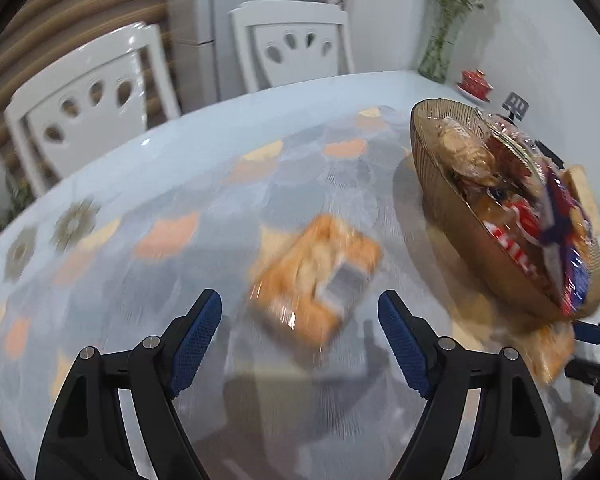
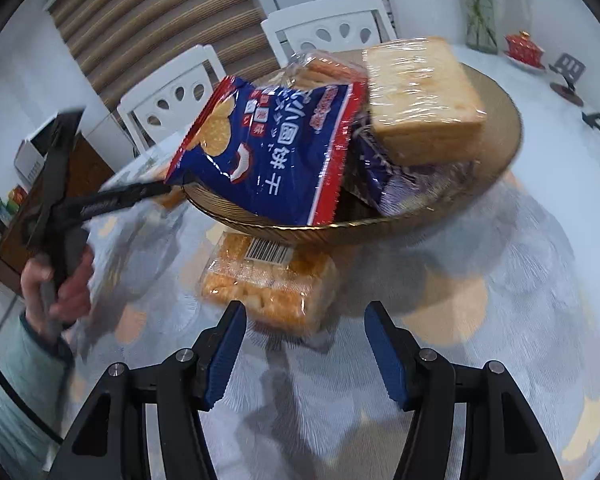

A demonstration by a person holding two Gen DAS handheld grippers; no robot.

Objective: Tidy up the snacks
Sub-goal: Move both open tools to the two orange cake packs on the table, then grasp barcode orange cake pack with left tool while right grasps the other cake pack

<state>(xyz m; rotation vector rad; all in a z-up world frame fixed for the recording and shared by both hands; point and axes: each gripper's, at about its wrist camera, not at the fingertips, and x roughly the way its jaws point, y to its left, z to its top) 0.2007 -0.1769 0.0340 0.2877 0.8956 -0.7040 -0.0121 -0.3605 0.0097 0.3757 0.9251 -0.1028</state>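
A round table under a patterned cloth carries a ribbed amber glass bowl, an orange cracker pack beside it, a glass vase and a red teacup.

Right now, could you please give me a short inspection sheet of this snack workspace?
Surface: patterned tablecloth on the table.
Job's things: amber glass bowl holding a blue biscuit bag and wrapped bread; orange snack pack lies on the cloth beside it.
Clutter: red teacup, plant vase.
Grippers: left gripper and right gripper open, empty.
Cables: nothing seen.
Surroundings: white chairs.
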